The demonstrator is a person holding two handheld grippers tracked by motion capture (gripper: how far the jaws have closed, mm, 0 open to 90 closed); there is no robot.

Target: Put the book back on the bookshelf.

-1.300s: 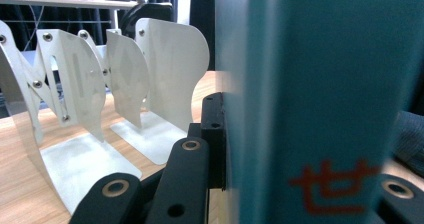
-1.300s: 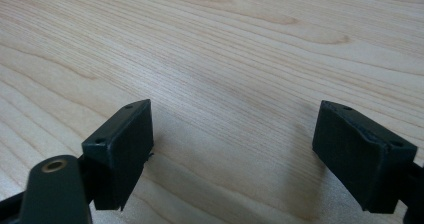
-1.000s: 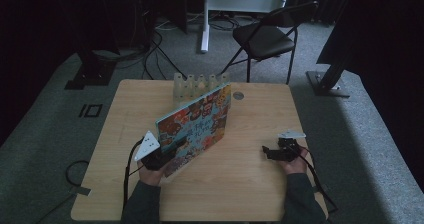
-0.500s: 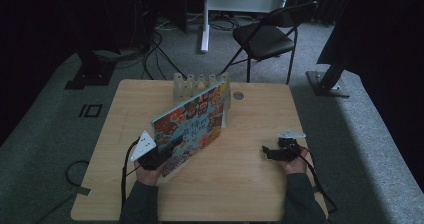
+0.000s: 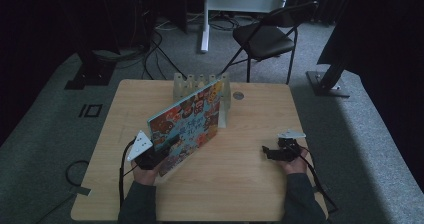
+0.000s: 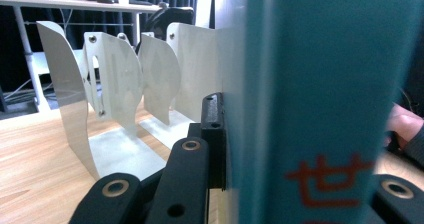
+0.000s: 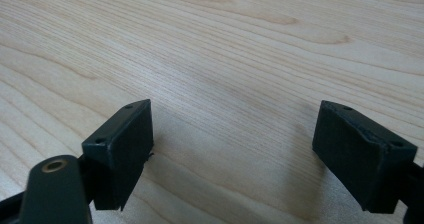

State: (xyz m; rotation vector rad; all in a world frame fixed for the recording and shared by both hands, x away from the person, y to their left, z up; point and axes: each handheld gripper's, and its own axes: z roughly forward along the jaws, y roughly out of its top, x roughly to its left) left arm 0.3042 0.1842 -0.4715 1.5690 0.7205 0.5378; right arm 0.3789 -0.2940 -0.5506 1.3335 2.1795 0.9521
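Observation:
A colourful picture book (image 5: 187, 124) stands tilted on the wooden table (image 5: 240, 184), its far end against a white metal book rack (image 5: 200, 84). My left gripper (image 5: 156, 156) is shut on the book's near lower corner. In the left gripper view the book's teal spine (image 6: 320, 99) with red lettering sits between the jaws, and the rack's white dividers (image 6: 115, 84) stand just behind. My right gripper (image 5: 270, 153) rests low over the table at the right, open and holding nothing; in the right gripper view its pads (image 7: 122, 149) are wide apart over bare wood.
A small round disc (image 5: 238, 96) lies on the table right of the rack. Beyond the table's far edge stand a black folding chair (image 5: 267, 36) and a white stand (image 5: 205, 19). A person's hand (image 6: 402, 126) shows past the book.
The left gripper has lifted the book's near end and pushed it toward the rack, so the book stands steeper. The right gripper has stayed in place.

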